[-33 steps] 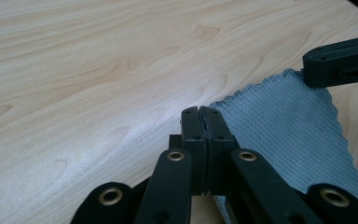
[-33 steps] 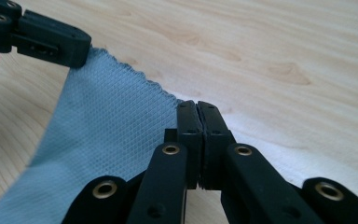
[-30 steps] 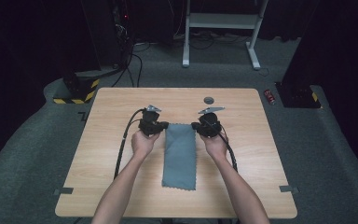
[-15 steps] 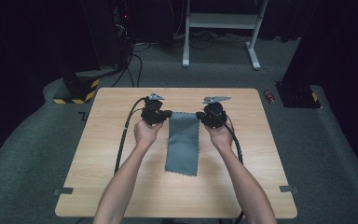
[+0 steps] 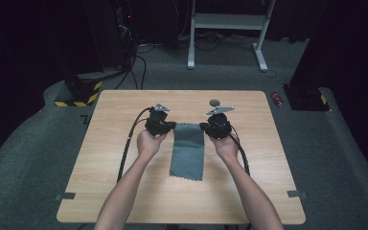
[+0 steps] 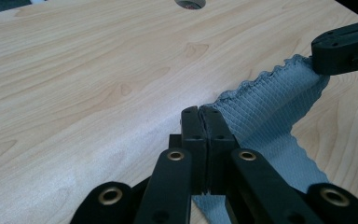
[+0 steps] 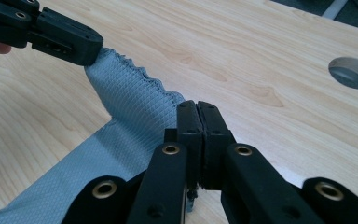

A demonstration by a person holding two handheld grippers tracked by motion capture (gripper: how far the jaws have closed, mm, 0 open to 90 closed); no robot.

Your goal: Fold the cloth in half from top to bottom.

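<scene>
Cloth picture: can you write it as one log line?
left tool: shut on grey cloth corner | right tool: shut on other corner | far edge lifted | near end on table

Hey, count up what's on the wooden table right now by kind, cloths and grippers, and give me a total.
Grey cloth: 1
Black grippers: 2, the left gripper and the right gripper, each shut on a far corner of the cloth
Total: 3 on the table

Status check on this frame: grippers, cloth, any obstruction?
Left gripper and right gripper both shut on far corners of the grey cloth. Far edge lifted, the rest trailing on the table. Nothing in the way.
</scene>
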